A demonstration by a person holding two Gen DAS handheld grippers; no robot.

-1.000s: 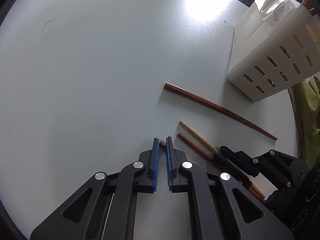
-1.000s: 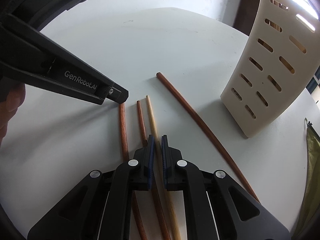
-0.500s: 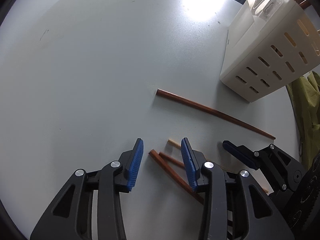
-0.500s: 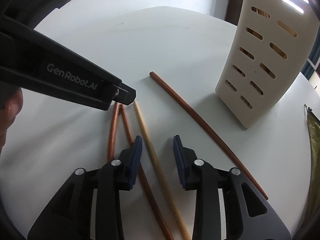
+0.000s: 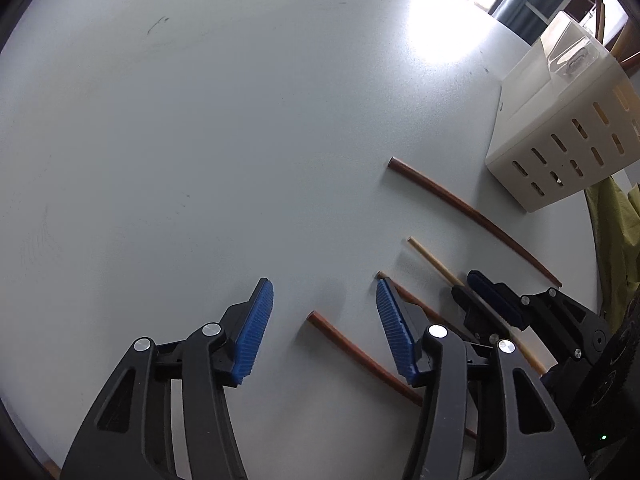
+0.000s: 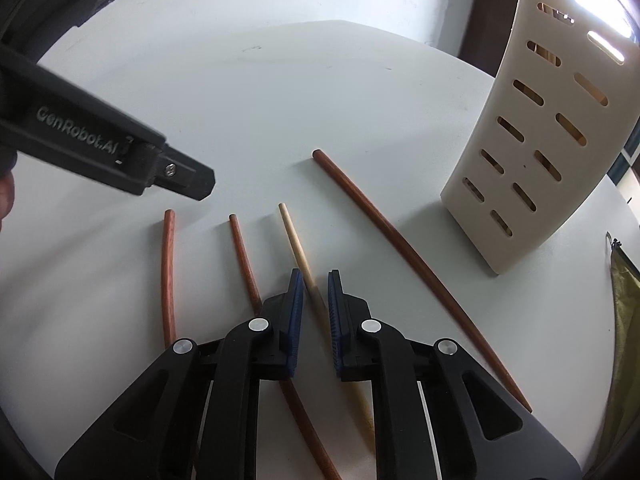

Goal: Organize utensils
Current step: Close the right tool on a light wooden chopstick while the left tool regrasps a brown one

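since a second ago the left gripper [image 5: 324, 332] has released its brown chopstick [image 5: 360, 354], jaws opening. right gripper [image 6: 314, 316], at 5 o'clock from it, is closing around the pale chopstick [image 6: 298, 246], pads not yet pressing.

Both wrist cams sit close above the surface [image 5: 200, 120], angled steeply down. Shared — chopsticks [image 6: 298, 246], slotted caddy [image 6: 532, 152].

Left gripper [image 6: 200, 184] side reads — "GenRobot.AI".
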